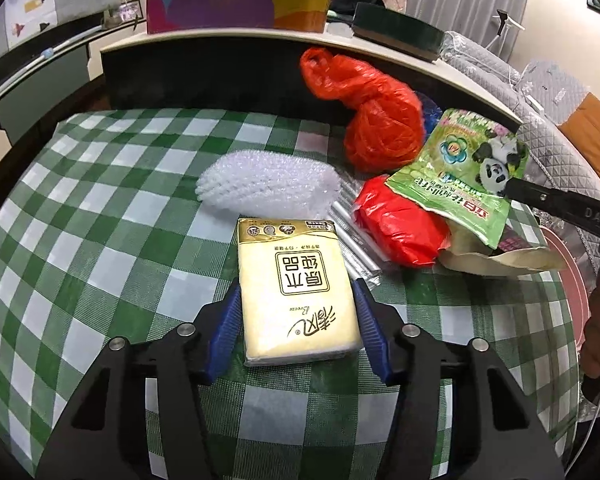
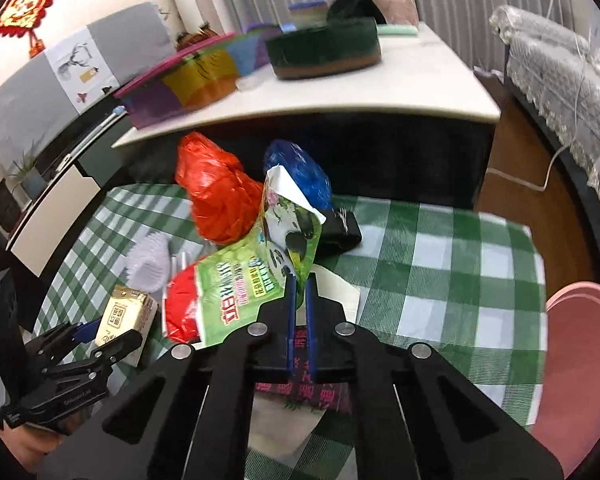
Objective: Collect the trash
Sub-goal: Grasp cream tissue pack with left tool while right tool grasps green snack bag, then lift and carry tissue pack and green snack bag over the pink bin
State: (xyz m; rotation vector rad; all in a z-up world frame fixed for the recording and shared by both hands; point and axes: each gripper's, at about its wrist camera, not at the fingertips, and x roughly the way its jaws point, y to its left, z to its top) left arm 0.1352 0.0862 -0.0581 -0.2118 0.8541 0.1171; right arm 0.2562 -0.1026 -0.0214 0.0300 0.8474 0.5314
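Two pickups are in hand at once on the green checked tablecloth (image 1: pixel 100 208). The left gripper (image 1: pixel 298 316) straddles a yellow tissue pack (image 1: pixel 298 288), its blue pads flanking the pack's sides about half open; whether they already press on it is hard to tell. The right gripper (image 2: pixel 300 292) has its jaws pinched nearly together on the edge of a green panda snack wrapper (image 2: pixel 236 288), which lifts off the pile at about 11 o'clock from the fingertips.

From the tissue pack, a white bristly brush (image 1: pixel 268 182) lies at 12 o'clock, a crumpled orange plastic bag (image 1: pixel 380 120) at 1 o'clock, and a red bag (image 1: pixel 400 228) at 2 o'clock beneath the wrapper. A blue bag (image 2: pixel 300 176) sits behind, and a pink bin rim (image 2: pixel 580 360) shows at 3 o'clock in the right view.

The likely next move is carrying the wrapper over to that pink bin, keeping the thin film from slipping, while the left jaws finish closing on the pack.
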